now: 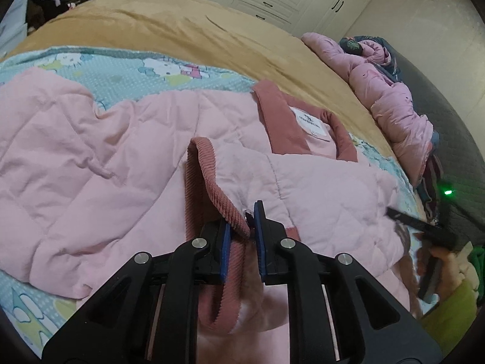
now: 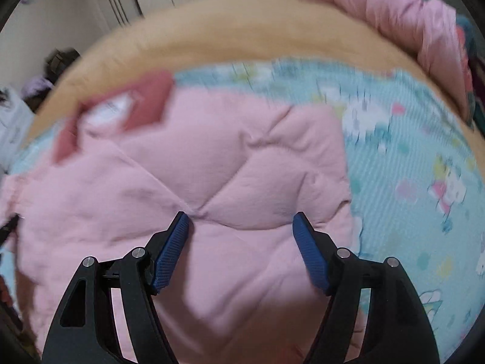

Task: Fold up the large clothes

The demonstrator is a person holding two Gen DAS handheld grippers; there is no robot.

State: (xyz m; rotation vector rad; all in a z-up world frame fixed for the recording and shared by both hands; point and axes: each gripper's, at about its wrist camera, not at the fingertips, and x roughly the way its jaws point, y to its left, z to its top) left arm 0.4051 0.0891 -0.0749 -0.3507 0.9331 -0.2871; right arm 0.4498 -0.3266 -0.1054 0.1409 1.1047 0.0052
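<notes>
Lying spread across the patterned sheet (image 2: 409,139) of the bed, the pink quilted jacket (image 1: 121,163) is seen with its collar (image 1: 272,112) toward the tan blanket (image 1: 182,33) and its body running back toward the person. The corduroy front edge (image 1: 203,182) is pinched between the pads of the left gripper (image 1: 242,221), whose jaws are closed on it beside a metal snap (image 1: 248,214). The right gripper (image 2: 241,221) is held with its jaws wide apart and nothing between them, pointed steeply down at the padded panel near the jacket's right edge; whether the fingertips touch the fabric cannot be told through the blur. The coming grasp is judged to depend on that edge, which lies just to the right of the open jaws and is nearer the right hand.
</notes>
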